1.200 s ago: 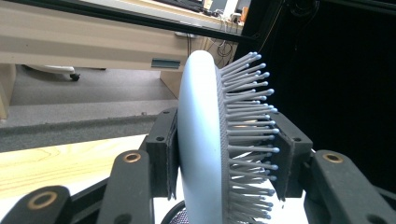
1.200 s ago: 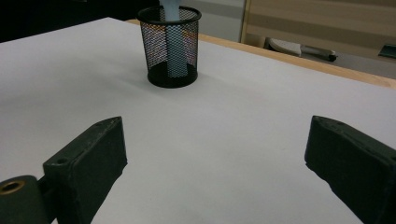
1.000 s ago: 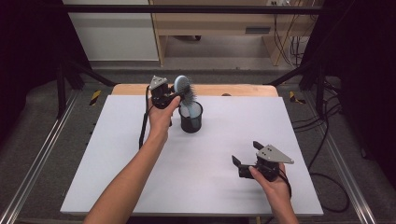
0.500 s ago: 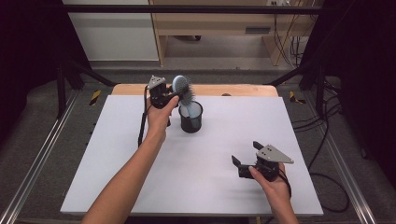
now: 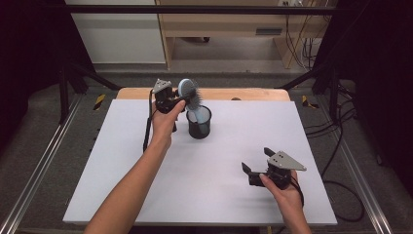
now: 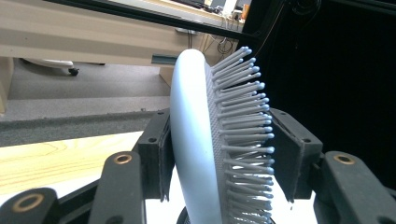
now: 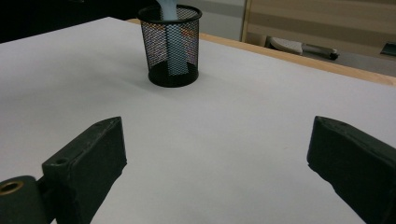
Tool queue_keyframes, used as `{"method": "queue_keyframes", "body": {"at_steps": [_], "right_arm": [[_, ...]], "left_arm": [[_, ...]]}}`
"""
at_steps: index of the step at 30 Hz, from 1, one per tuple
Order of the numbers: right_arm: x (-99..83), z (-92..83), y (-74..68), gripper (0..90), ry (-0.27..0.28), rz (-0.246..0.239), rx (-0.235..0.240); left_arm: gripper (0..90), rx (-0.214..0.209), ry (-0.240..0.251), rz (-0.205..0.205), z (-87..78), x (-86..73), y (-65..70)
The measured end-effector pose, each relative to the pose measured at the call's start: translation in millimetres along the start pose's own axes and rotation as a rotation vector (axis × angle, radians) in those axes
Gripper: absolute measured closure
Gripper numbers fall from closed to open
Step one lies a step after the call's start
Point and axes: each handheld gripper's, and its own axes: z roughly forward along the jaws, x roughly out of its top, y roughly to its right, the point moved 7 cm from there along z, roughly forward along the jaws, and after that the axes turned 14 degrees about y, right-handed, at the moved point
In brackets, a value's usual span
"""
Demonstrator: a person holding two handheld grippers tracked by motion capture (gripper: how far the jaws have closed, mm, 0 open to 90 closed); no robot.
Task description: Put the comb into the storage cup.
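Observation:
A pale blue hairbrush [image 5: 187, 92] stands handle-down in a black mesh cup [image 5: 199, 124] at the back of the white table. My left gripper [image 5: 184, 100] is level with the brush head, whose back and bristles [image 6: 196, 140] sit between the jaws. The jaws have just been opening; the bristles look unbent and barely reach the pad beside them, while the other pad lies close along the smooth back. My right gripper [image 5: 257, 160] rests low at the front right, open and with nothing in it. In the right gripper view the cup [image 7: 173, 46] stands ahead with the brush handle [image 7: 170, 42] inside.
The white sheet [image 5: 122, 161] covers a wooden tabletop whose bare far edge [image 5: 243, 93] runs behind the cup. A black cable [image 5: 147, 126] hangs from the left gripper. Metal frame rails [image 5: 39, 165] flank the table, with a wooden bench beyond it.
The left gripper's jaws stand a little wider around the brush head than a second ago. Neither hand has moved, and the brush has stayed in the cup.

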Motion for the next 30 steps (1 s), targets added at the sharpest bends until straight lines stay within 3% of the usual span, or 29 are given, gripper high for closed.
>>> {"method": "queue_keyframes", "body": {"at_steps": [7, 12, 23, 30], "right_arm": [[0.0, 0.2, -0.4, 4.9, 0.000, 0.000, 0.001], [-0.2, 0.0, 0.3, 4.9, 0.000, -0.001, -0.002], [-0.2, 0.1, -0.5, 4.9, 0.000, -0.002, 0.001], [-0.8, 1.0, -1.3, 4.9, -0.003, -0.004, 0.003]], "left_arm": [[38.5, 0.007, 0.003, 0.003, -0.6, 0.4, -3.2], [34.5, 0.009, 0.012, -0.021, -1.0, 1.2, -4.6], [27.2, 0.021, 0.003, 0.015, -2.0, 0.5, -7.5], [25.3, 0.032, 0.009, -0.004, -2.0, 1.0, -12.6]]}}
